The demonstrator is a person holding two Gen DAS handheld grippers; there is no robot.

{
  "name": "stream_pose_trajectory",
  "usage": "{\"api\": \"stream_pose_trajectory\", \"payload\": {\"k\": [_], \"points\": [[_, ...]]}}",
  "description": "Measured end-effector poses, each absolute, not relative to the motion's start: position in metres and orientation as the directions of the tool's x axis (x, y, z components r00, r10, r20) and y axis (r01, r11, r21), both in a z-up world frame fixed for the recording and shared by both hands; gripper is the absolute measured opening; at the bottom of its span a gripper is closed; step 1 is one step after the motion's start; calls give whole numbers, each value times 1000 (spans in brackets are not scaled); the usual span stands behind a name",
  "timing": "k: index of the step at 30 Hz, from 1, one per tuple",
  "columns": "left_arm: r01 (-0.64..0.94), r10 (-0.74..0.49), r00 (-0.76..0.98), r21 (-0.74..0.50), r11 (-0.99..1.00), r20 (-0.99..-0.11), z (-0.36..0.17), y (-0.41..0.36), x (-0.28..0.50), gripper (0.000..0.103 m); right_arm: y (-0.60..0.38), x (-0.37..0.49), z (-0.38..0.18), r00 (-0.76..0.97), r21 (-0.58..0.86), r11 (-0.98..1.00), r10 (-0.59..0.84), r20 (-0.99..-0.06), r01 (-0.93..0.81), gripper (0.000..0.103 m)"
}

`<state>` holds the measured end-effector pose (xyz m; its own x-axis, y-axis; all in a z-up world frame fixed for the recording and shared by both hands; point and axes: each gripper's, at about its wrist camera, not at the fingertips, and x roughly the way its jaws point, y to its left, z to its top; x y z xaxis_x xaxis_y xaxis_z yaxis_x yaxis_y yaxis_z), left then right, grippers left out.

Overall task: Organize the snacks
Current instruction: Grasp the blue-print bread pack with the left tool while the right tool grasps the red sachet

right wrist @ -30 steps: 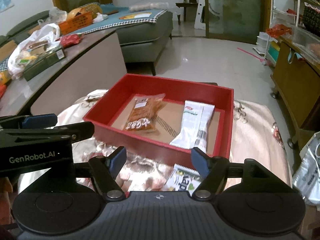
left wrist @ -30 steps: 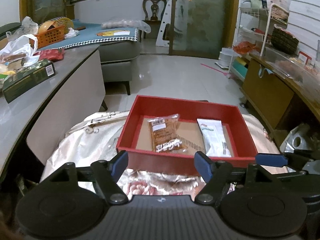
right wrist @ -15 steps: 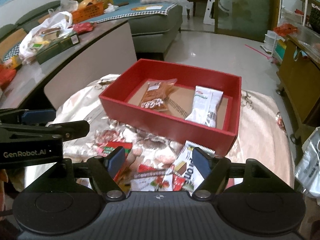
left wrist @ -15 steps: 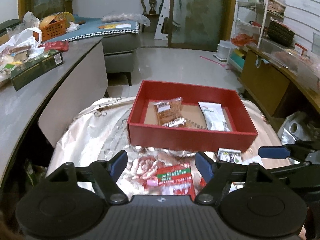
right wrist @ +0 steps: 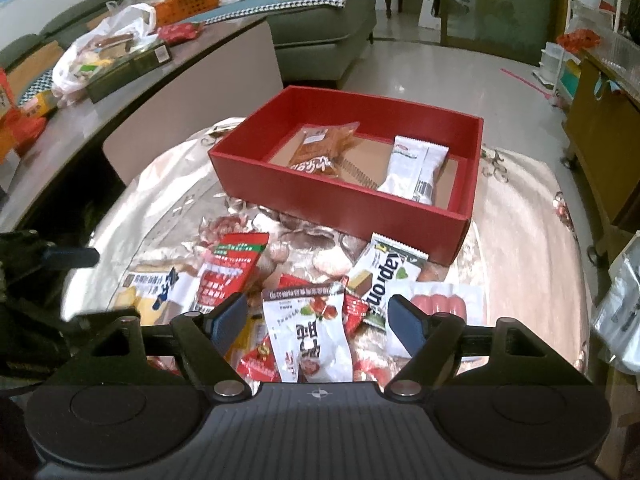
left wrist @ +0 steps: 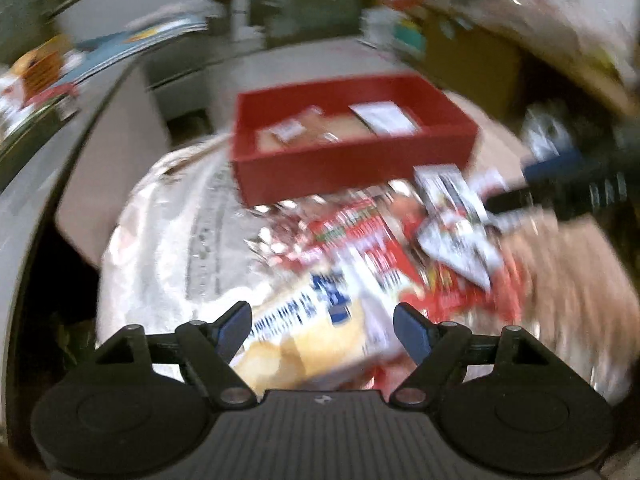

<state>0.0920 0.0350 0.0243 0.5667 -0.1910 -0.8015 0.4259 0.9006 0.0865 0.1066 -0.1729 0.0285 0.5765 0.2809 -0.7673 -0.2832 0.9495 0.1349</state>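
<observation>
Sat toward the far edge of the cloth-covered table (right wrist: 532, 216): a red box (right wrist: 320, 196), open-topped. Held two packets on its cardboard floor, an orange-brown snack packet (right wrist: 324, 148) on the left, a white wrapper (right wrist: 414, 172) on the right, lying apart. Lay heaped along the near edge, in front of the box: loose snacks, among them a red-and-green packet (right wrist: 230, 268), a white packet printed with red fruit (right wrist: 308, 332), a green-and-white wafer bar (right wrist: 384, 276) just beside the box's near wall, a pack of pink sausages (right wrist: 440, 304) and a yellow-and-blue bag (right wrist: 160, 288) at the left end of the heap.

Hovered over the near edge, right gripper (right wrist: 318, 320), jaws apart and just been opening, blue pads either side of the fruit packet, pressing on nothing. Hovered over the yellow-and-blue bag in the badly blurred left wrist view, left gripper (left wrist: 322, 330), jaws likewise apart after opening a little further, gripping nothing visible. Stood to the left of the table: a grey counter (right wrist: 120, 112) loaded with bags and boxes.
</observation>
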Motion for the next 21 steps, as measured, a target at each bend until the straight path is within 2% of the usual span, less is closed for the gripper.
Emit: {"api": "stream_pose_trajectory", "payload": {"k": [4,7,12,14,17,21], "points": [[628,-213,530,211,749,-821,16,21,81,73,-176,105,22,547,149,945,293,-784,-292,86],[706,-227,519,264,658,-824,9,16,82,77,-175,106,12,513,155,941,296,-806,-300,86],[779,-246,455,248,576,-856,-10,26,108,78,-166,111,-4,453,151,934,293,-842,-323,86],[808,-261,403,207,552,-877,-19,29,120,78,-162,114,-10,430,154,930,296,-853,-334,86],[832,-258,386,214,512,-886,-33,30,126,86,-158,120,-17,401,158,926,297,-867,-343,86],[824,-278,388,196,531,-879,-39,34,129,86,-151,126,-19,385,164,922,301,-872,-351,86]]}}
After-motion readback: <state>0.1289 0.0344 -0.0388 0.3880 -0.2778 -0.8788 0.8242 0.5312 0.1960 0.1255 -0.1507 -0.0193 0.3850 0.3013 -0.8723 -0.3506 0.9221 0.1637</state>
